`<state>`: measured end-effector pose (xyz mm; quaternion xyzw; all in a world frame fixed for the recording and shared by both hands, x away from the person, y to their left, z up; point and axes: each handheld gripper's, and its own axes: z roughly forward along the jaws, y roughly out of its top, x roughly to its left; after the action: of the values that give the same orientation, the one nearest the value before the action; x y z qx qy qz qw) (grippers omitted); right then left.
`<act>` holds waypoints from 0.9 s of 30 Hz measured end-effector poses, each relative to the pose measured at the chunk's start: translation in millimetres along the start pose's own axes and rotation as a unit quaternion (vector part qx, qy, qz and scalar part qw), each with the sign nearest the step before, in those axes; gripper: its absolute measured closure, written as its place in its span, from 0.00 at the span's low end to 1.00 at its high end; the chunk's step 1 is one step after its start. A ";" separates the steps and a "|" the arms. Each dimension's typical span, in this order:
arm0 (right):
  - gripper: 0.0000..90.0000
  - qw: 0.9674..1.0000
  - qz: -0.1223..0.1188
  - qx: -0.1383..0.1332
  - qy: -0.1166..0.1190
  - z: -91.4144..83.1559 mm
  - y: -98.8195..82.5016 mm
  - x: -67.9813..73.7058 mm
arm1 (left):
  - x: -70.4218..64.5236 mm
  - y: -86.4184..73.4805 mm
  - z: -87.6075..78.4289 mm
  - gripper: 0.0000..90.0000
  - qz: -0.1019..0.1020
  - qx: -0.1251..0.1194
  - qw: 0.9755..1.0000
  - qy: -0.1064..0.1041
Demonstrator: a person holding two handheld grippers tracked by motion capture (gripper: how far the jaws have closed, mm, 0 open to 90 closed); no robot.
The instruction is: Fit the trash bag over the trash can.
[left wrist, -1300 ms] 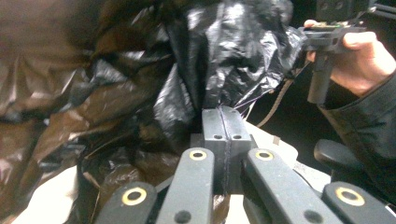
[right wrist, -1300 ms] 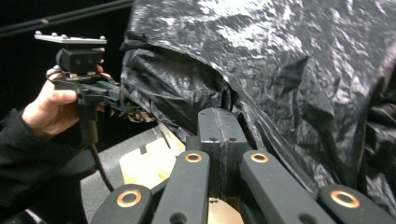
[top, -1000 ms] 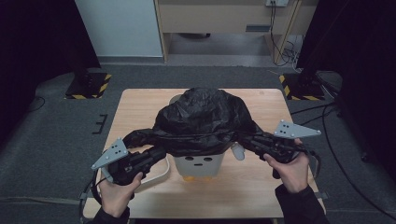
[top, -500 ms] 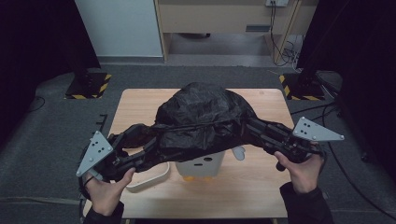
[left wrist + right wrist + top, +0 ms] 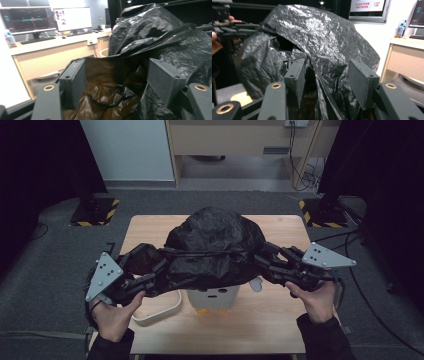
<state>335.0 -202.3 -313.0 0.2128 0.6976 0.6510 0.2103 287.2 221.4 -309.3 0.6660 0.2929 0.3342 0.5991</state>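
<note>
Right now a crumpled black plastic bag (image 5: 215, 247) sits draped over a small white bin (image 5: 214, 296) in the middle of the wooden table (image 5: 280, 320), and it bulges up into a dome above the bin's rim. The left gripper (image 5: 150, 270) is at the bag's left edge and the right gripper (image 5: 265, 262) at its right edge, each held in one of the person's hands, with the grey three-cornered plates tilted outward on either side. In the left gripper view the left gripper (image 5: 117, 75) has its jaws spread wide after just opening; loose folds of the bag (image 5: 160, 45) lie in the gap between them, but the pads do not press on the film. In the right gripper view the right gripper (image 5: 327, 75) has also just been opening, and its jaws stand apart with a ridge of the bag (image 5: 319, 42) running up between them, free of both pads. A white loop-shaped tray (image 5: 160, 309) lies on the table just left of the bin, partly under the left gripper. Black-and-yellow striped stand bases (image 5: 95, 212) sit on the grey floor beyond the table's far corners.
</note>
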 end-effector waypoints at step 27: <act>1.00 1.000 0.011 0.010 -0.020 41.6 27.9 -22.7 | 18.5 5.8 37.6 0.47 0.016 0.011 0.999 -0.049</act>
<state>378.0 -179.5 -287.4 0.2351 0.6978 0.6416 0.2148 328.3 212.7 -304.1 0.6930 0.2555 0.3074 0.5999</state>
